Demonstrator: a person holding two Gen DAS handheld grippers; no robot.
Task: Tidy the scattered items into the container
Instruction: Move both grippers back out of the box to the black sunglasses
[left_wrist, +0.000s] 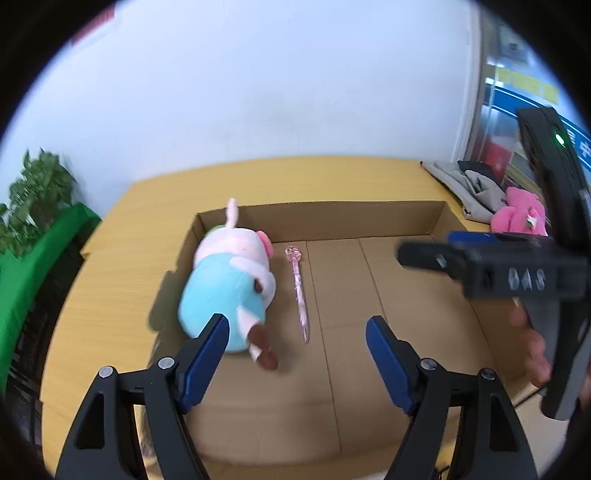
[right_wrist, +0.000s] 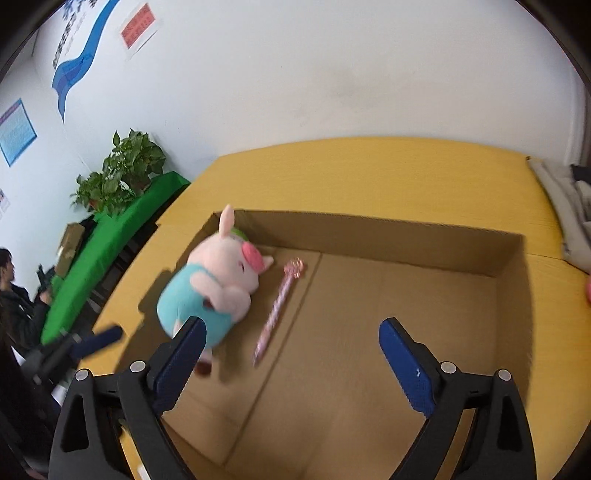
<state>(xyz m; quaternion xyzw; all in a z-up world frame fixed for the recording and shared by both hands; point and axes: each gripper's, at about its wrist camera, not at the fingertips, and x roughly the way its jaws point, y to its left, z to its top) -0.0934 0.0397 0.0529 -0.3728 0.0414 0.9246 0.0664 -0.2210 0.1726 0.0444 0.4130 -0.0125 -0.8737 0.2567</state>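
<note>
Both the left gripper (left_wrist: 297, 334) and right gripper (right_wrist: 293, 338) hang spread and empty above the brown cardboard box (left_wrist: 388, 221). Ahead-left inside lie the blue-bodied plush pig (left_wrist: 231, 280) and pink wand (left_wrist: 300, 291).

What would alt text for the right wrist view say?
An open cardboard box on a yellow table holds a plush pig lying beside a pink wand. The right hand-held gripper hovers open above, holding nothing.

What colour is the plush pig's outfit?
Light blue on the plush pig, clearest in the right wrist view.
</note>
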